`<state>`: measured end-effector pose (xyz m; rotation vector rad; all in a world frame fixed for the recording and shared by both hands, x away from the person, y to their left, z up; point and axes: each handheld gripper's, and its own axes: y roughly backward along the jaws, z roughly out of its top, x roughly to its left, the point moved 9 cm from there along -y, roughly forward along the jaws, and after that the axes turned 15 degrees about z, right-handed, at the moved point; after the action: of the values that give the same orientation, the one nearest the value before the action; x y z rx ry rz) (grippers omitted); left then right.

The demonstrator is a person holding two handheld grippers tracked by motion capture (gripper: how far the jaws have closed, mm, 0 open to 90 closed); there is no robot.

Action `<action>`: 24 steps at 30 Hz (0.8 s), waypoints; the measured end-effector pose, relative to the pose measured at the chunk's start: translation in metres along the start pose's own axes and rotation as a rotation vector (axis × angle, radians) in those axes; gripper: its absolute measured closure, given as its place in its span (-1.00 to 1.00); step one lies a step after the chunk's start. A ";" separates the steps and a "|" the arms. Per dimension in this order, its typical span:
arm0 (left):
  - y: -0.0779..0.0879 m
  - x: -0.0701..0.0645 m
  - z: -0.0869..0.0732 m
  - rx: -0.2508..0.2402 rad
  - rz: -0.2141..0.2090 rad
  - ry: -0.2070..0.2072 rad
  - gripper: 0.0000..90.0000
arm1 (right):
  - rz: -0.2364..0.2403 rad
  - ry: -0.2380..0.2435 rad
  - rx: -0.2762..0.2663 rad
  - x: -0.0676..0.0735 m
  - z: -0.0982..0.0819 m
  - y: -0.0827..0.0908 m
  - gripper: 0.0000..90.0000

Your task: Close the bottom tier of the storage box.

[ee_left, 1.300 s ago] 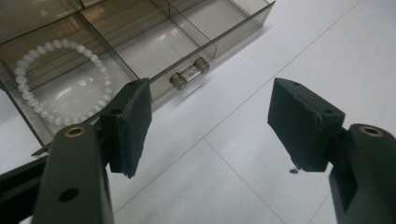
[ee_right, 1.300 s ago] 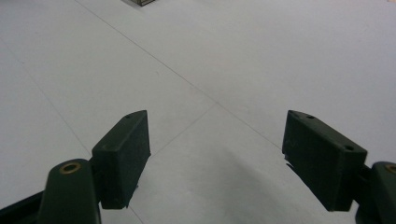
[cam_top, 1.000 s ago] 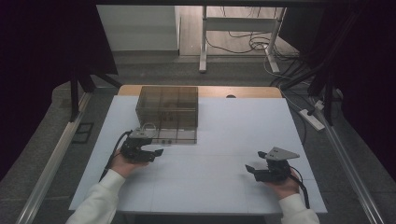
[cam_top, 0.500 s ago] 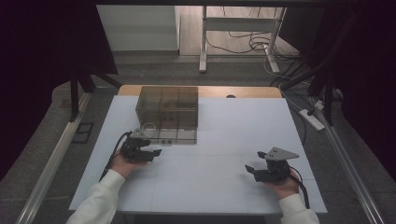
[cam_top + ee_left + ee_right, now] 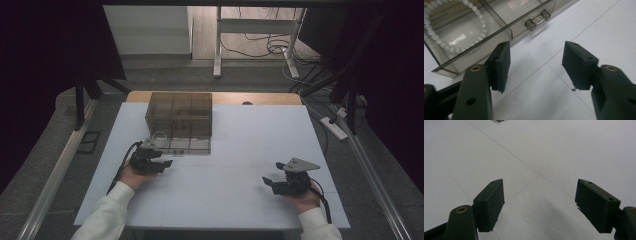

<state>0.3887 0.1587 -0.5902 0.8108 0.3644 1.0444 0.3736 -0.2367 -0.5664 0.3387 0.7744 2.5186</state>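
Observation:
A smoky clear drawer box [image 5: 180, 112] stands on the white table [image 5: 240, 150]. At its front left a drawer [image 5: 474, 45] is pulled out, with a white bead bracelet [image 5: 439, 37] lying inside; the bracelet [image 5: 160, 135] also shows from above. A clear bar handle [image 5: 537, 20] sits on the drawer front beside it. My left gripper [image 5: 165, 163] lies just in front of that drawer, level with the table. Its jaws [image 5: 536, 62] have just been closing, are still apart, and hold nothing. My right gripper [image 5: 270, 182] rests at the table's front right, open over bare table [image 5: 540, 205].
A desk frame [image 5: 220, 45] and loose cables [image 5: 280, 47] lie on the floor beyond the table. A power strip [image 5: 335, 127] lies off the right edge. Rails run along both sides of the table. White tabletop stretches between the two grippers.

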 end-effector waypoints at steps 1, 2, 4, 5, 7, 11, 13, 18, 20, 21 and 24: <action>0.000 0.000 0.000 -0.002 0.001 -0.001 -0.04 | 0.000 0.000 0.000 0.000 0.000 0.000 -0.48; 0.000 0.000 0.000 -0.004 0.000 -0.001 0.01 | 0.000 0.000 -0.001 0.000 0.000 0.000 -0.48; -0.001 0.000 0.000 -0.006 0.003 -0.001 0.08 | 0.001 -0.001 -0.001 0.000 0.000 0.000 -0.48; -0.002 0.000 0.000 -0.006 0.004 -0.003 0.11 | 0.001 0.000 -0.001 0.000 0.000 0.000 -0.48; -0.002 0.001 0.000 -0.008 0.002 -0.003 0.22 | 0.001 -0.001 -0.001 0.000 0.000 0.000 -0.48; -0.003 0.002 0.001 -0.015 0.002 -0.005 0.51 | 0.001 -0.001 -0.001 0.000 0.000 0.000 -0.48; -0.004 0.003 0.001 -0.015 0.003 -0.007 0.80 | 0.001 -0.001 -0.001 0.000 0.000 0.000 -0.48; -0.007 0.003 0.000 -0.011 0.008 -0.018 0.97 | 0.000 -0.001 -0.002 0.000 0.000 0.000 -0.48; -0.008 0.003 0.001 -0.013 0.015 -0.022 0.97 | 0.000 -0.001 -0.002 0.000 0.000 0.000 -0.48; -0.009 0.002 0.001 -0.014 0.017 -0.022 0.97 | -0.001 -0.001 -0.001 0.000 0.000 0.000 -0.48; -0.011 0.002 0.001 -0.013 0.023 -0.025 0.97 | -0.001 0.000 0.000 0.000 0.000 0.000 -0.48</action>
<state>0.3974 0.1569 -0.5973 0.8175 0.3273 1.0562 0.3737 -0.2364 -0.5663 0.3378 0.7743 2.5182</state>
